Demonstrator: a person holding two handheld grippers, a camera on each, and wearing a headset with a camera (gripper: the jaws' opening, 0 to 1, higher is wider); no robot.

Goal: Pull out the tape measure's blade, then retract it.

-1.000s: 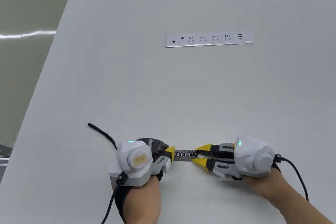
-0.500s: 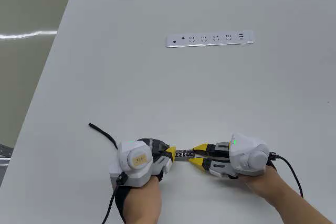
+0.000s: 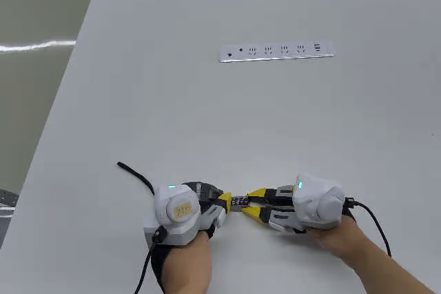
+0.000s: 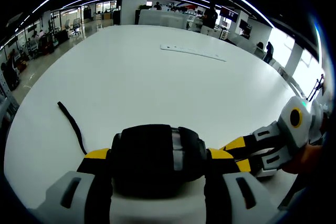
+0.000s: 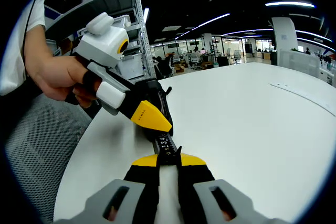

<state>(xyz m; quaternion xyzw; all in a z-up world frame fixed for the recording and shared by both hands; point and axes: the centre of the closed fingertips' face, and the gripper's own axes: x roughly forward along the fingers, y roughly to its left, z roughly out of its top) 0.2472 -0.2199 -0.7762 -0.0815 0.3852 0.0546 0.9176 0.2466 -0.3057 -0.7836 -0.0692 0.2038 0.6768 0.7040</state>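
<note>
At the near edge of the white bench (image 3: 207, 115), the left tool (image 4: 158, 154) has its yellow-tipped jaws clamped on either side of the round black tape measure (image 4: 147, 150), which has a grey band across its case and rests on the bench top. A short silvery blade (image 3: 239, 202) printed with black numerals runs out of the case. It reaches the right tool (image 5: 167, 156), whose yellow-tipped jaws are pressed together on the blade's free end. The two tools lie tip to tip, with a short stretch of blade between them. In the right gripper view a person's hand (image 5: 58, 77) wraps the left tool's grey-and-white body.

A thin black cord (image 3: 134, 173) lies on the bench just left of the left tool; whether it joins the tape measure I cannot tell. Well apart, farther up the bench, a long white power strip (image 3: 275, 51) lies flat. Beyond the bench stand a grey metal shelving rack (image 5: 131, 19) and an open office under strip lights.
</note>
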